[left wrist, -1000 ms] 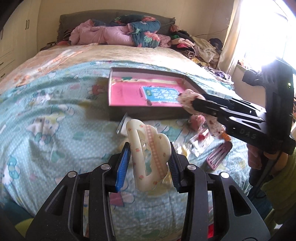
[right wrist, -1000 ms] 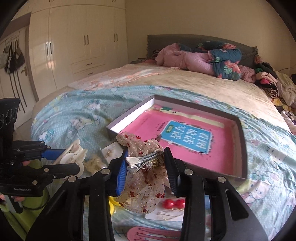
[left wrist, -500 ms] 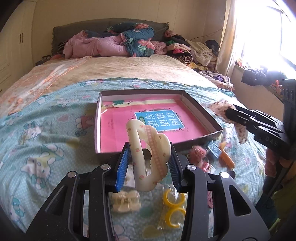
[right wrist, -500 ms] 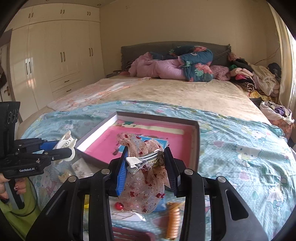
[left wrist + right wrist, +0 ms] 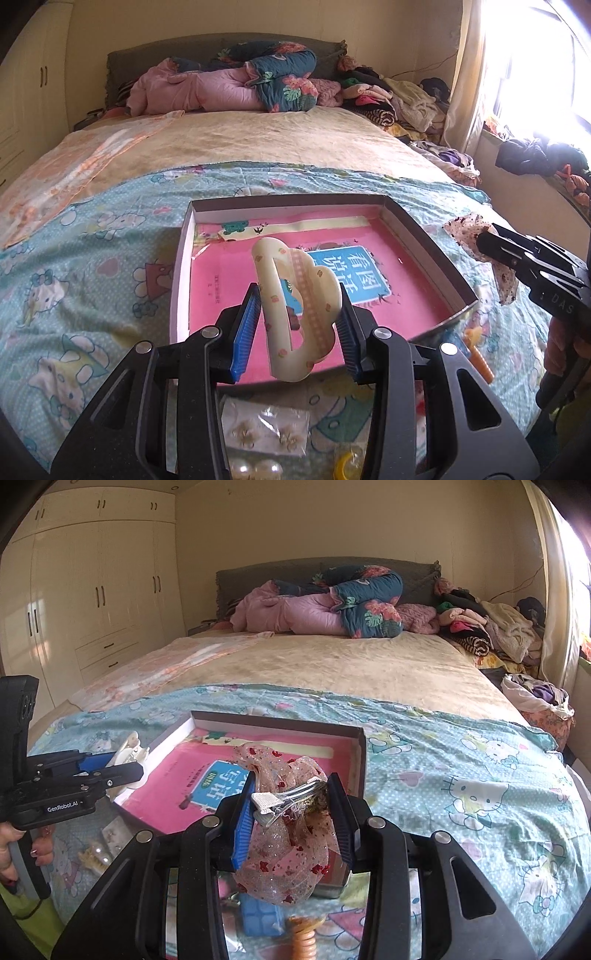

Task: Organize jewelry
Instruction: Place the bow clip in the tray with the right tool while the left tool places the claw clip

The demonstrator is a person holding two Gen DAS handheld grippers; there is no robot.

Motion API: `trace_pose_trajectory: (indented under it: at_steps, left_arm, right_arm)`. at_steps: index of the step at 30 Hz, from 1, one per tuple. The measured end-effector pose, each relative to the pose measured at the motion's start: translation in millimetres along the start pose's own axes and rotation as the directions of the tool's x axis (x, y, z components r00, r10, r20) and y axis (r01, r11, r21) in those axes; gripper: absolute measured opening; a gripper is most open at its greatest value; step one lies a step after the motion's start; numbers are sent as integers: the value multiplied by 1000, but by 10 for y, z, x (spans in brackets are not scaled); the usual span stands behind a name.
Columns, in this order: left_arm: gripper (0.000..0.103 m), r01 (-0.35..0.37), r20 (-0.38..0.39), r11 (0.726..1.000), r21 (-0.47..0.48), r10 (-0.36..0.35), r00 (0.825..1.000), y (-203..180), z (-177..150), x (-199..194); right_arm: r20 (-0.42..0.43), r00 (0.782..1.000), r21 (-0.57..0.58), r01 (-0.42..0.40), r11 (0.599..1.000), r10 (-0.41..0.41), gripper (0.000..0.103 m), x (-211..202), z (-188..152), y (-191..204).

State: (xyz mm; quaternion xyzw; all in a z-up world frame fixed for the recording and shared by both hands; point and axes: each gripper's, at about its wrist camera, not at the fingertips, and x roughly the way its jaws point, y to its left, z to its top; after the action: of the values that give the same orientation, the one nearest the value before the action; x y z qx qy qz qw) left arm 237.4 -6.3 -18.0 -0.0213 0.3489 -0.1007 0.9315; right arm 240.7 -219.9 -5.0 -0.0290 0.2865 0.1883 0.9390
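Bed with Hello Kitty quilt: left gripper clamps a cream claw clip over the shallow box (pink book inside), right gripper pinches a sheer bow hair clip above its near edge; carry step, next lower both in and release.

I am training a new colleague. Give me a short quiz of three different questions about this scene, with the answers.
1. True or false: the left gripper holds a cream hair claw.
2. What does the right gripper hold? A) a comb B) a sheer bow clip C) a ring
3. Fill in: a pink book lies inside the shallow ____ on the bed.

Key: 1 true; 2 B; 3 box.
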Motion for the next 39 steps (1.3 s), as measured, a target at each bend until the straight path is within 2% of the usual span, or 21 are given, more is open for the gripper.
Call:
trace_pose_trajectory:
  at_steps: [11, 22, 25, 33, 39]
  left_arm:
    - [31, -19, -57, 1000, -8, 18, 998, 69, 37, 421]
    - [32, -36, -88, 999, -22, 34, 996, 162, -38, 557]
    - [32, -41, -88, 999, -23, 39, 995, 181, -45, 563]
    - [32, -53, -75, 998, -25, 51, 996, 208, -50, 515]
    - [44, -60, -45, 998, -30, 59, 997, 203, -24, 375]
  right_arm:
    - [-100, 995, 25, 34, 999, -31, 36, 518, -9, -103]
    - [-183, 981, 27, 76, 997, -70, 39, 921, -71, -51]
    - [-195, 978, 29, 78, 997, -71, 44, 966, -112, -47]
    - [-175, 984, 88, 63, 994, -47, 69, 866, -167, -89]
    - [-130, 990, 140, 65, 988, -46, 79, 634, -143, -150]
